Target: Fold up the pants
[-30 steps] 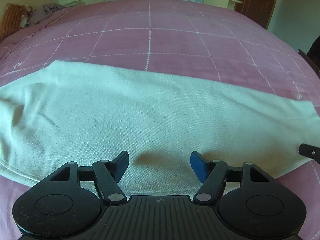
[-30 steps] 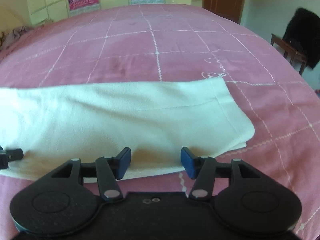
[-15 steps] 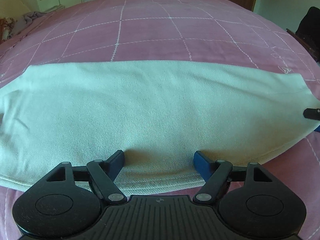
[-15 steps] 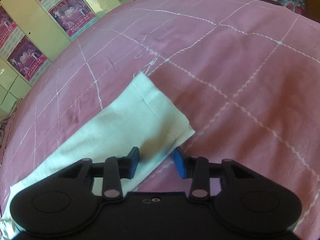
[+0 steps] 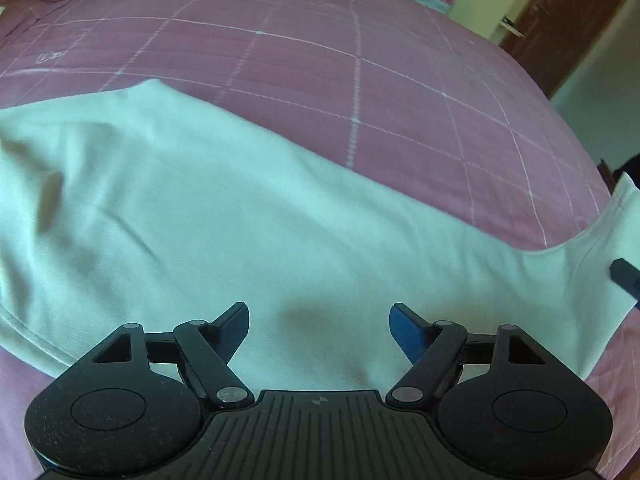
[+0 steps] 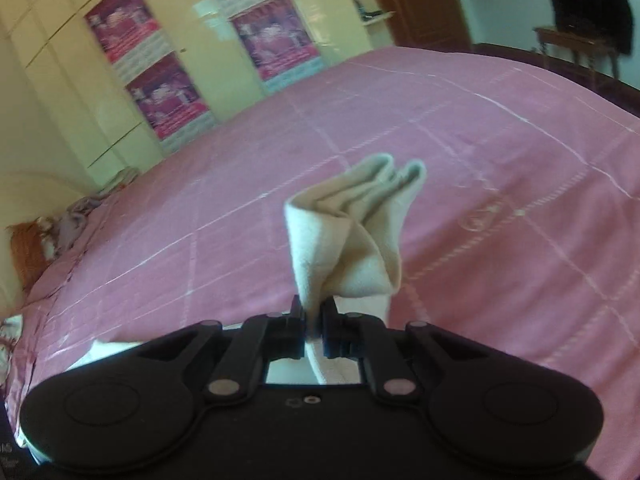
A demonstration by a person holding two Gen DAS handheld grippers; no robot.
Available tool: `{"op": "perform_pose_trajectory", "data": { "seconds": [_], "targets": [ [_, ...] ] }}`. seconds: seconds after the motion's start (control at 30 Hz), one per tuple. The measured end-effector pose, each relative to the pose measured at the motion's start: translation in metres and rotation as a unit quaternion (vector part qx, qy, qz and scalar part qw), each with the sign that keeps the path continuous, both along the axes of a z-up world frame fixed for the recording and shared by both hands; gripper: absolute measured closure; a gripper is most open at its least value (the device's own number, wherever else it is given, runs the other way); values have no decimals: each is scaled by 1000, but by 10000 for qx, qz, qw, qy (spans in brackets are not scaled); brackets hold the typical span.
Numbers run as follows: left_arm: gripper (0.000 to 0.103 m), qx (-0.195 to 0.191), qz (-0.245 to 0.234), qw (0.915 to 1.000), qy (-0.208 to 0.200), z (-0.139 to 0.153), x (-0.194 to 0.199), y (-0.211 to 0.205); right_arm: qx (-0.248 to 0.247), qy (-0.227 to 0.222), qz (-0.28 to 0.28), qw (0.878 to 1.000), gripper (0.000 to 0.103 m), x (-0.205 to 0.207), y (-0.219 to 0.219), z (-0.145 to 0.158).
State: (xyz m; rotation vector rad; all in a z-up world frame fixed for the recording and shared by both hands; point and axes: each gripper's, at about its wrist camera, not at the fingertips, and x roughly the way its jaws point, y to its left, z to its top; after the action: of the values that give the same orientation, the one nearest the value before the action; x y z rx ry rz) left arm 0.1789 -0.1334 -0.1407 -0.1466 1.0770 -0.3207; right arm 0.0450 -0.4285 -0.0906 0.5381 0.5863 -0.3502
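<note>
Pale cream pants (image 5: pixel 224 216) lie folded lengthwise across the pink bedspread (image 5: pixel 360 92). In the left wrist view my left gripper (image 5: pixel 319 322) stands open just over the near edge of the pants, with only flat cloth under its gap. At the far right of that view the leg end (image 5: pixel 616 224) rises off the bed beside a black fingertip (image 5: pixel 624 274) of the other gripper. In the right wrist view my right gripper (image 6: pixel 314 322) is shut on the leg end of the pants (image 6: pixel 352 240), which bunches up and stands above its jaws.
The bedspread (image 6: pixel 500 208) runs wide beyond the pants. Cream wardrobes with pink posters (image 6: pixel 156 92) line the far wall. A brown door (image 5: pixel 560 20) stands at the back right, a wooden table (image 6: pixel 576 50) past the bed's right side, and crumpled cloth (image 6: pixel 72 216) at the left.
My right gripper closed on the leg end of the pants and lifted it off the bed. My left gripper shifted sideways along the near edge and stayed open.
</note>
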Motion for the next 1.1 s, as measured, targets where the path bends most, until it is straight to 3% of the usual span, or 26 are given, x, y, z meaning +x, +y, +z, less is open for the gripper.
{"op": "perform_pose_trajectory", "data": {
  "seconds": [0.2,0.27,0.37,0.4,0.5,0.57,0.67,0.8,0.83,0.87,0.9,0.93,0.97,1.1],
  "targets": [
    [26,-372,758,9961,256,-4,21,83,61,187,1241,9921,96,60,114,-18],
    [26,-604,761,9941,472,-15,22,91,34,502,1508,9873,95,72,147,-41],
    [25,-812,603,9918,779,-32,21,80,-352,1257,1628,9780,85,78,178,-79],
    [25,-825,557,9911,882,-37,18,74,-453,1293,1664,9765,83,73,185,-82],
    [21,-936,470,9902,922,-40,14,61,-356,1223,1945,9726,61,62,185,-66],
    [17,-1169,481,9876,929,-35,13,57,-144,1019,1943,9755,61,51,174,-50],
    [12,-1439,633,9831,942,-31,13,53,-277,764,1664,9827,61,27,154,-34],
    [12,-1589,480,9796,1132,-38,11,37,-254,662,1167,9906,60,10,115,-32],
    [20,-1656,480,9780,1177,-42,8,32,-215,653,1080,9918,61,6,108,-32],
    [46,-1678,450,9767,1262,-47,7,25,-167,638,981,9930,61,4,102,-36],
    [58,-1644,442,9761,1351,-52,5,19,-107,623,882,9941,61,3,96,-39],
    [78,-1623,478,9759,1381,-58,4,14,-54,599,803,9950,61,-1,90,-41],
    [87,-1603,499,9763,1366,-62,2,10,-11,567,745,9956,61,-4,87,-42],
    [95,-1465,459,9841,897,-49,-6,7,-46,565,512,9971,60,-11,76,-45]
  ]
}}
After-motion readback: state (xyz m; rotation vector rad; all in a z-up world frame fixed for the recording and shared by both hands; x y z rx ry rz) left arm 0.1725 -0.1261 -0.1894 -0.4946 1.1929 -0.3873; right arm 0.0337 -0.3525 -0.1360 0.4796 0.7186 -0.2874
